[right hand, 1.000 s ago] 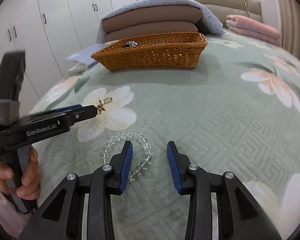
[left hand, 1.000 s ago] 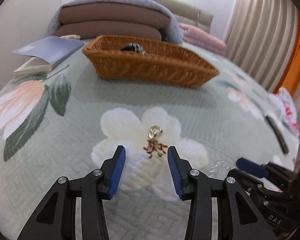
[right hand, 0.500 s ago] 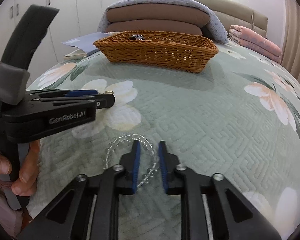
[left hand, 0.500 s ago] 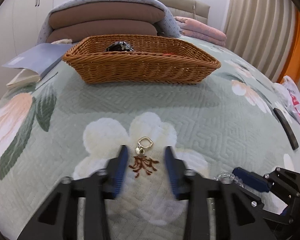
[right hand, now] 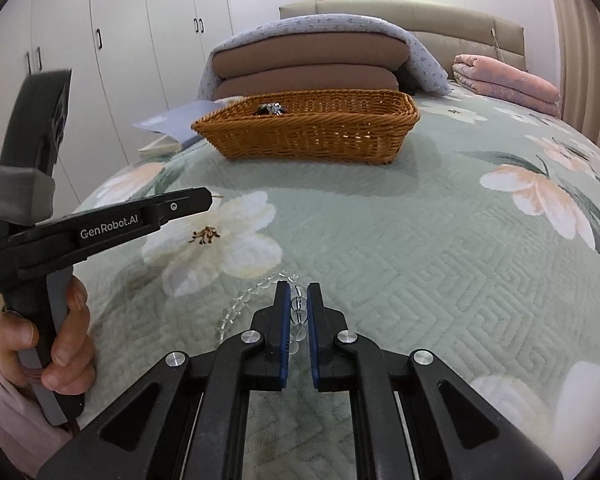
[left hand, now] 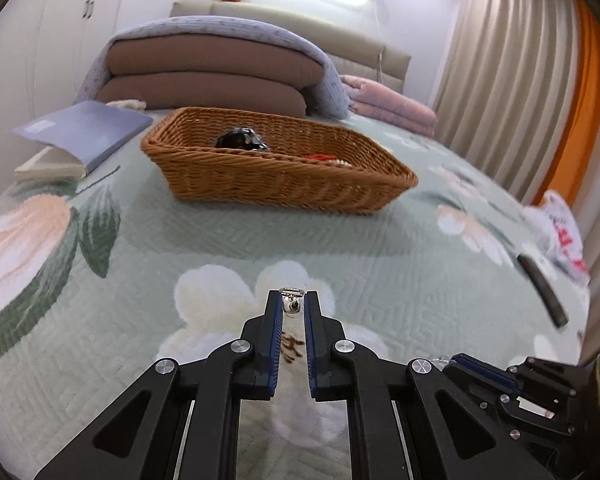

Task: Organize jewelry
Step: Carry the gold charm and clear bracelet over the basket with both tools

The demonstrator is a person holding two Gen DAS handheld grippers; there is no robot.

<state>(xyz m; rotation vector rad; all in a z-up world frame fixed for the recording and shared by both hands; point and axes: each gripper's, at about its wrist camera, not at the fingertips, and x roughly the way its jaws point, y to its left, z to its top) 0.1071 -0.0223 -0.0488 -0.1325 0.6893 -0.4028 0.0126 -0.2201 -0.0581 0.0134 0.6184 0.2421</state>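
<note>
Your left gripper (left hand: 293,305) is clamped on the ring (left hand: 291,303), pinched at its fingertips just above the quilt (left hand: 220,248). Your right gripper (right hand: 298,305) is closed on the bead bracelet (right hand: 240,304), whose loop trails to its left. The basket (left hand: 276,184) sits well ahead of both.

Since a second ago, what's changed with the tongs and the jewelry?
Both tongs closed: the left tongs now pinch the gold pendant, the right tongs the clear bead bracelet. The wicker basket has stayed put on the bedspread.
</note>
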